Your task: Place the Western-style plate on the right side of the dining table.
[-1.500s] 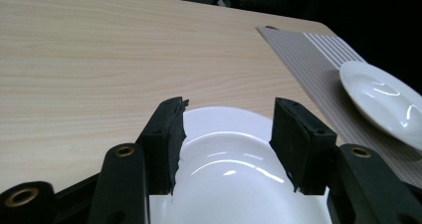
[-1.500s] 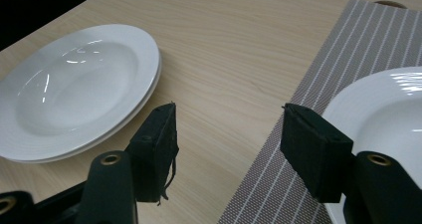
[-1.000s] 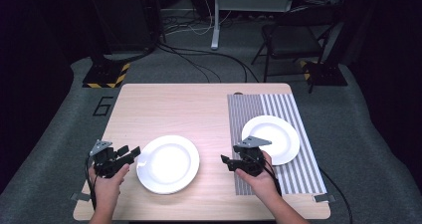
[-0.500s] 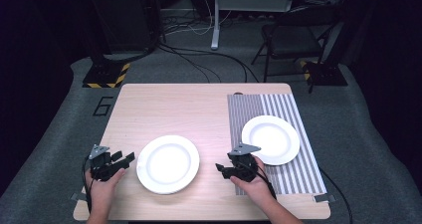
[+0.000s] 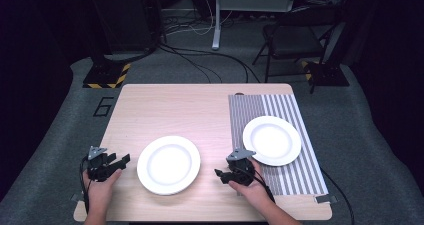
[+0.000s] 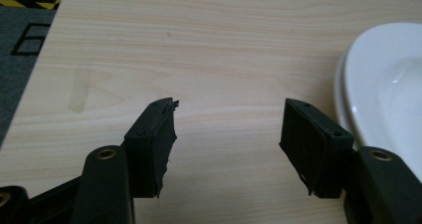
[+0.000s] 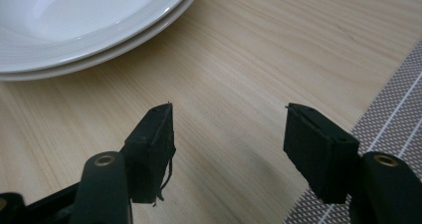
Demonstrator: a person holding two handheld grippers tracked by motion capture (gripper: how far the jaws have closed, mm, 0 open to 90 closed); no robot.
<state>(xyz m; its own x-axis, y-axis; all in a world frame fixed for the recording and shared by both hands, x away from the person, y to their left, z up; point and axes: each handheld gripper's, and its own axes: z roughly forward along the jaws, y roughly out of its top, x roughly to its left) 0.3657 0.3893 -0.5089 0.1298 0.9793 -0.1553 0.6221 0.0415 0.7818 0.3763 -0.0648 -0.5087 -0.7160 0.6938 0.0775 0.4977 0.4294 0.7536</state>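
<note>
A white plate (image 5: 168,164) lies on the bare wood near the table's front; in the right gripper view its rim looks doubled, like two stacked plates (image 7: 84,20). A second white plate (image 5: 272,140) rests on the striped placemat (image 5: 300,180). My left gripper (image 5: 121,162) hovers low just left of the near plate (image 6: 383,84), pointing at it. Its jaws have just been opening and stand open (image 6: 229,129) over bare wood. My right gripper (image 5: 220,175) is low between the two plates, pointing left, open (image 7: 229,134) with nothing between its pads.
The wooden table (image 5: 190,110) is bare across its far half. The placemat's edge (image 7: 393,119) lies just right of my right gripper. Beyond the table are a chair (image 5: 295,40), cables on the floor and a hazard-striped base (image 5: 105,77).
Both hands have sunk toward the tabletop and drawn back toward the front edge. The right gripper has slid left, off the mat plate's rim.
</note>
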